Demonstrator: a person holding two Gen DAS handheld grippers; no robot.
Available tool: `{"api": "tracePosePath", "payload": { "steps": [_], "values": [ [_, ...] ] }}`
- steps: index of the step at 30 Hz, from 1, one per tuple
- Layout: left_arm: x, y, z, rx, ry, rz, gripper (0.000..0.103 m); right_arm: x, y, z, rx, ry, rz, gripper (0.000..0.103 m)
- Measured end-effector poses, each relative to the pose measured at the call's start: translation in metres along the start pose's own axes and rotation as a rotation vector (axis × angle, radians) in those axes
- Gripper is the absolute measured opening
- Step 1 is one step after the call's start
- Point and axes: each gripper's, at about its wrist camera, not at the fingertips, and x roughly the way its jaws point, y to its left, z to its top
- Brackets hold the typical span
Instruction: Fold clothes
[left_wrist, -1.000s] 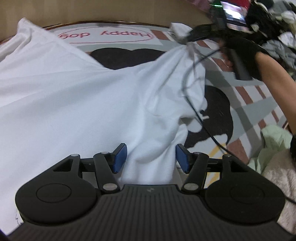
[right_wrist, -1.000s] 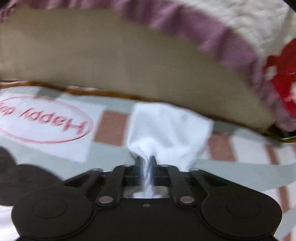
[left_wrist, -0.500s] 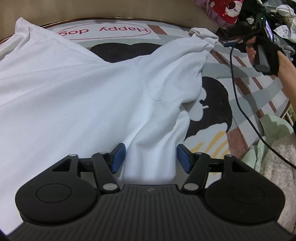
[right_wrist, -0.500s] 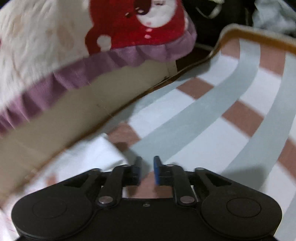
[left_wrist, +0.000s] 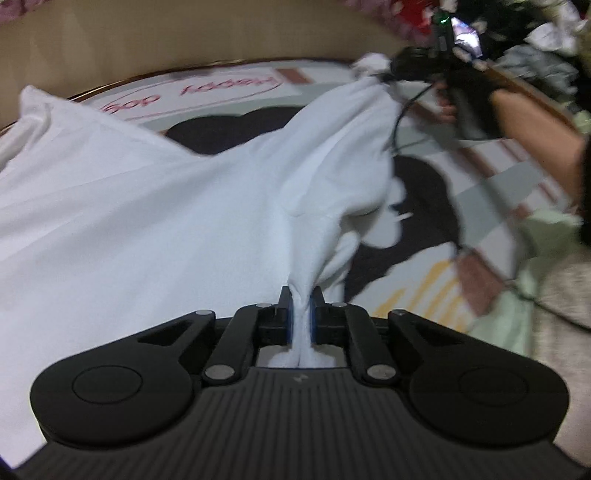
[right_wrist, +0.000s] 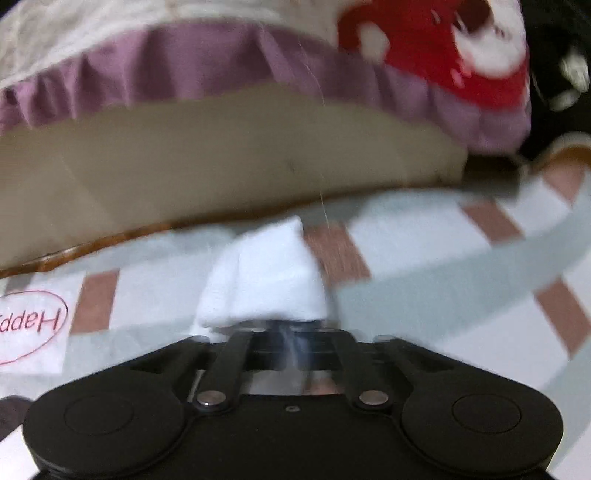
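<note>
A white garment (left_wrist: 155, 206) lies spread across a round printed mat (left_wrist: 417, 206), covering most of its left and centre. In the left wrist view, the left gripper (left_wrist: 301, 314) sits at 6 o'clock with its two blue-padded fingers pressed together on a bunched fold of the white fabric. From there a ridge of cloth rises toward 1 o'clock, where the right gripper (left_wrist: 388, 70), held in a person's hand (left_wrist: 469, 99), has hold of a far corner of the garment. The right wrist view is blurred, but the right gripper (right_wrist: 295, 339) shows its fingers drawn close together, with a tuft of white cloth sticking out past them. At 12 o'clock beyond it stands a beige surface edged with a purple ruffle (right_wrist: 229, 70). A pale green cloth (left_wrist: 546, 236) lies at 3 o'clock in the left view.
</note>
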Motion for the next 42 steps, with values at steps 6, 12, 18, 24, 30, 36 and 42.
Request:
{"api": "tracePosePath", "payload": {
  "steps": [6,12,18,24,30,36,42],
  "values": [
    [-0.012,0.016,0.011,-0.074,0.008,-0.118,0.021,-0.028,-0.034,0.026,0.206,-0.204,-0.119,0.01],
    [-0.008,-0.014,0.023,0.04,0.046,-0.112,0.058,-0.027,-0.045,0.019,0.331,-0.057,-0.121,0.021],
    [-0.028,-0.012,0.061,0.105,0.076,-0.069,0.058,-0.097,0.025,0.023,0.236,-0.035,0.202,0.047],
    [-0.073,-0.002,0.067,0.239,0.228,0.039,0.038,-0.154,0.097,-0.012,0.062,0.151,0.597,0.064],
    [-0.131,0.012,0.025,0.199,0.344,0.078,0.038,-0.203,0.169,-0.085,-0.283,0.361,0.777,0.06],
    [-0.149,0.015,-0.045,0.21,0.43,0.126,0.038,-0.276,0.226,-0.152,-0.679,0.451,0.957,0.054],
    [-0.155,0.002,-0.086,0.259,0.431,-0.017,0.042,-0.288,0.257,-0.218,-0.947,0.542,0.814,0.054]
  ]
}}
